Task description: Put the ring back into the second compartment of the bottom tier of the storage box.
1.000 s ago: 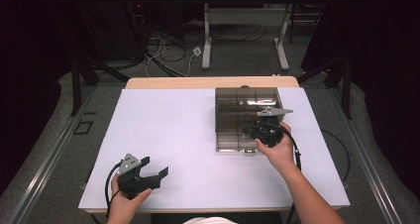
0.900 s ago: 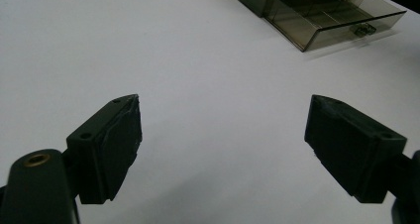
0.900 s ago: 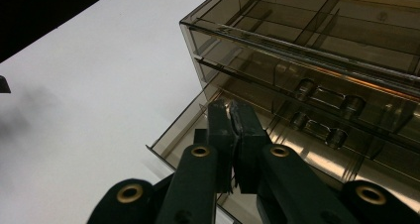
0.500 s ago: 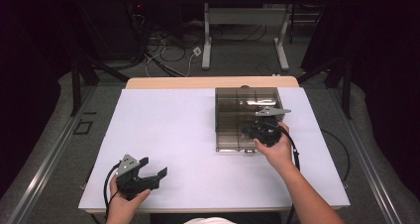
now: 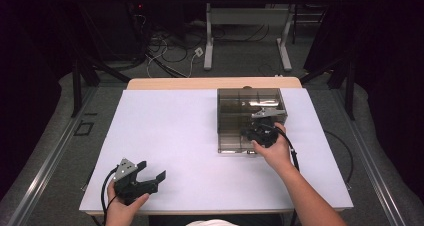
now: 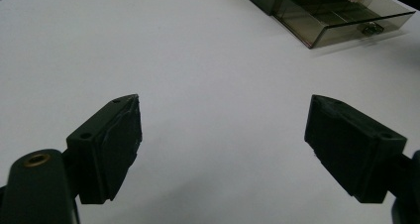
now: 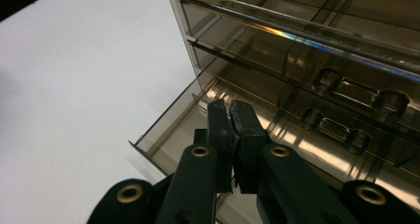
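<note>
Drawer [image 7: 208, 116] of the smoky plastic organizer [image 5: 250, 117], pulled partly out, lies just beyond the right gripper [image 7: 231, 106], fingers pressed together, seemingly to nudge it; left gripper [image 6: 223, 135] rests apart, fingers spread, empty.

Closed tool [image 7: 232, 110] over the pulled-out drawer [image 7: 163, 130] (smoky plastic).

The drawer box [image 5: 250, 117] is showing smoky transparent grey, the bench [image 5: 180, 136] is looking plain white, and both grippers' jaws are appearing black.
</note>
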`<state>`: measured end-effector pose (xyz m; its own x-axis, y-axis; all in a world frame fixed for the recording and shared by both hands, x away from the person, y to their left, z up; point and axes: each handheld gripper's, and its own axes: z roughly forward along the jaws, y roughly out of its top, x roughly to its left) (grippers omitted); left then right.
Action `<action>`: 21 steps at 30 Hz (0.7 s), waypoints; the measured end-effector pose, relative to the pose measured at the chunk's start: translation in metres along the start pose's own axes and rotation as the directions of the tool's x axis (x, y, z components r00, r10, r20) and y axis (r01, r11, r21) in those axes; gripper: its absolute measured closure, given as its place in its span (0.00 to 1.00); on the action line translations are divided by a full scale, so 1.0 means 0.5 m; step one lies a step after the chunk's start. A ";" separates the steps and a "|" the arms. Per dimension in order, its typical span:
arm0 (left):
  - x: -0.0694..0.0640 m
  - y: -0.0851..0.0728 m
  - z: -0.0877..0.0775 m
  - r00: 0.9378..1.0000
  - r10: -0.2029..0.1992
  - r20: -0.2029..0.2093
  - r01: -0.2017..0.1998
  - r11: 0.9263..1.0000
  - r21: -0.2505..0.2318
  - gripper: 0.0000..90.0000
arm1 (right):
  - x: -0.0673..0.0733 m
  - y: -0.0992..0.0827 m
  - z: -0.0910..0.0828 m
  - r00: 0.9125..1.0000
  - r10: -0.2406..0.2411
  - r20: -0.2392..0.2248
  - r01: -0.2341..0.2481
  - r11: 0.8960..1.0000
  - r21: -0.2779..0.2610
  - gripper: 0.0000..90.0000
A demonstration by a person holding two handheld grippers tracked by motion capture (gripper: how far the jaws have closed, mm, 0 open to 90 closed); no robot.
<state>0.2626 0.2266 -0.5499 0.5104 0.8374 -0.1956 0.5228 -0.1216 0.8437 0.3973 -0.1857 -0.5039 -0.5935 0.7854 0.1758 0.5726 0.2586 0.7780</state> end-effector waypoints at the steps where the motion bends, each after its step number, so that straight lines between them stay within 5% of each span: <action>1: 0.000 0.000 -0.001 1.000 -0.002 -0.001 0.002 1.000 0.000 0.16 | 0.002 0.000 0.002 1.000 0.007 0.004 -0.007 1.000 0.008 0.98; 21: 0.000 0.000 0.001 1.000 0.000 -0.001 0.000 1.000 0.001 0.17 | -0.025 -0.022 0.027 0.999 0.028 0.044 -0.031 0.998 0.061 0.98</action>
<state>0.2633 0.2263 -0.5502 0.5096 0.8381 -0.1946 0.5233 -0.1224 0.8433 0.4059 -0.1908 -0.5228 -0.5517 0.8163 0.1713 0.6240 0.2676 0.7342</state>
